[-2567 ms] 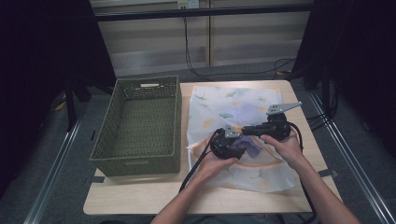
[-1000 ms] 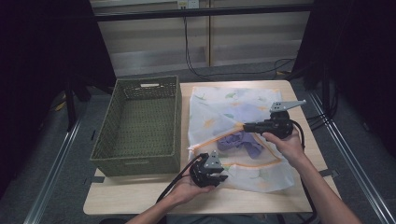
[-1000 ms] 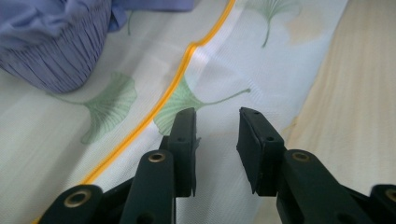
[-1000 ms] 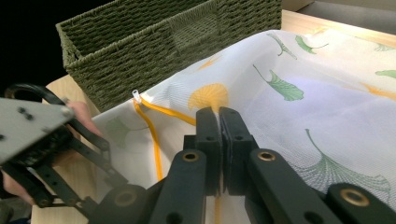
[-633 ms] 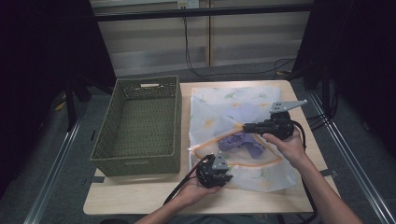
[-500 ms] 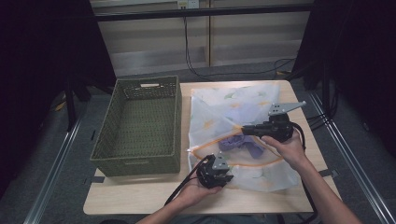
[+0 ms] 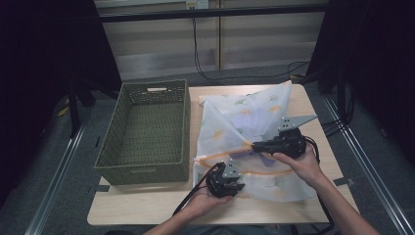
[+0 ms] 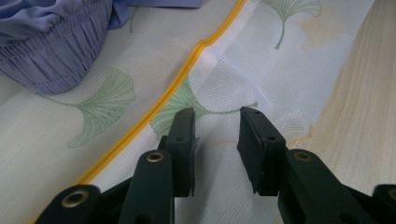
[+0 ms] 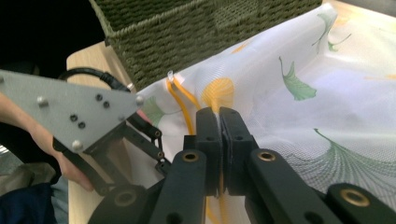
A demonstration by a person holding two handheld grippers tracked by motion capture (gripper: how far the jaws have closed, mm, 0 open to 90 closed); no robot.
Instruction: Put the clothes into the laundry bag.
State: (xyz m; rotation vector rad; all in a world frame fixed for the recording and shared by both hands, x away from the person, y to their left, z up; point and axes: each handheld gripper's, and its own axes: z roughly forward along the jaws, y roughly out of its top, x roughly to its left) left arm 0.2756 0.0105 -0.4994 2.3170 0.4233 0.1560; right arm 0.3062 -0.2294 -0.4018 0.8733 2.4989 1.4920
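Note:
A white mesh bag (image 7: 244, 115) printed with ginkgo leaves lies on the wooden table. Its orange zipper (image 8: 187, 70) stands undone. My right gripper (image 7: 255, 145) is shut on the bag's upper zipper edge (image 9: 180, 100) and holds that layer up, so the mesh tents above the table. My left gripper (image 7: 233, 183) is at the bag's near corner. Its jaws (image 8: 217, 126) stand open over the lower mesh layer beside the zipper, pads pressing on nothing. A purple gathered garment (image 8: 51, 46) lies inside the bag, just beyond the left gripper.
An olive woven basket (image 7: 182, 128) stands on the table's left half, close against the bag (image 9: 355, 93). Bare wood (image 8: 364, 116) shows beside the bag's near edge. Dark floor and metal rails surround the table.
The right gripper has drawn the bag's upper layer up and slightly to the right, so the mesh now stands taller. The left gripper has stayed at the near corner.

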